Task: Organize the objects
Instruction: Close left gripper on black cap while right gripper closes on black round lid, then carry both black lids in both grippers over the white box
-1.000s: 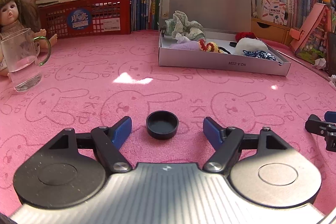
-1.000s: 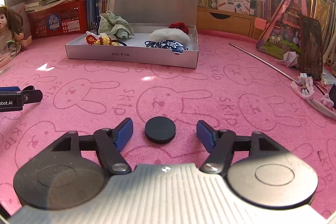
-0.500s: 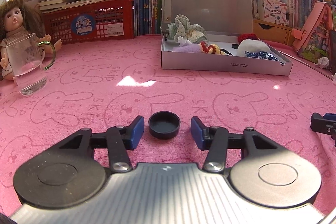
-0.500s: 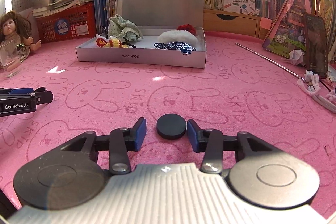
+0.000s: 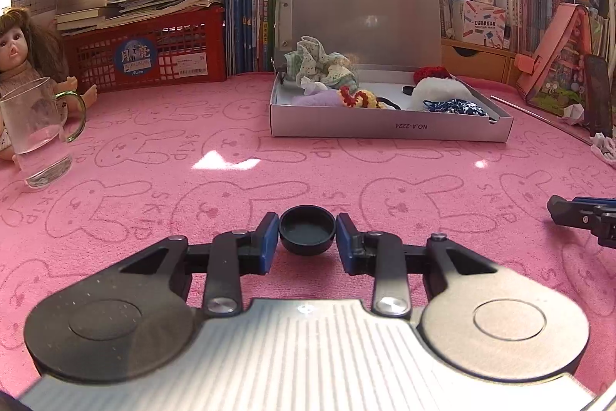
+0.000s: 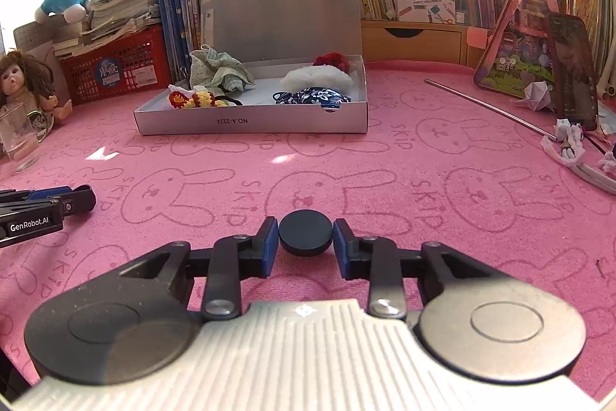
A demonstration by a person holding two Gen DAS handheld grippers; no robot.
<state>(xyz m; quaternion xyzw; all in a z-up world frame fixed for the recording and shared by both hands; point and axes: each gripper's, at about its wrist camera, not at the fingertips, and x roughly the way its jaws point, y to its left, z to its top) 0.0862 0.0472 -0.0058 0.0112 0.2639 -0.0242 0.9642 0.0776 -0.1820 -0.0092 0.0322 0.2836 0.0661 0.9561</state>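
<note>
A small black cap (image 5: 307, 233), hollow side up, lies on the pink rabbit-print cloth (image 5: 231, 187). My left gripper (image 5: 307, 237) has it between its blue pads; the jaws are closing and both pads touch its sides. A flat black round lid (image 6: 305, 232) lies on the same cloth, and my right gripper (image 6: 305, 237) is shut on it. The right gripper's tip (image 5: 577, 214) shows at the right edge of the left wrist view. The left gripper (image 6: 50, 205) shows at the left edge of the right wrist view.
An open grey box (image 5: 385, 133) with cloth scraps and knitted items stands ahead. A glass mug (image 5: 38, 137) and a doll (image 5: 19, 45) are at far left. A red basket (image 5: 154, 52) and books line the back. A metal rod (image 6: 489, 106) lies at right.
Both grippers' jaws have come in from wide apart onto their black round pieces. Neither hand has shifted much, and the cap and lid stay where they lay.
</note>
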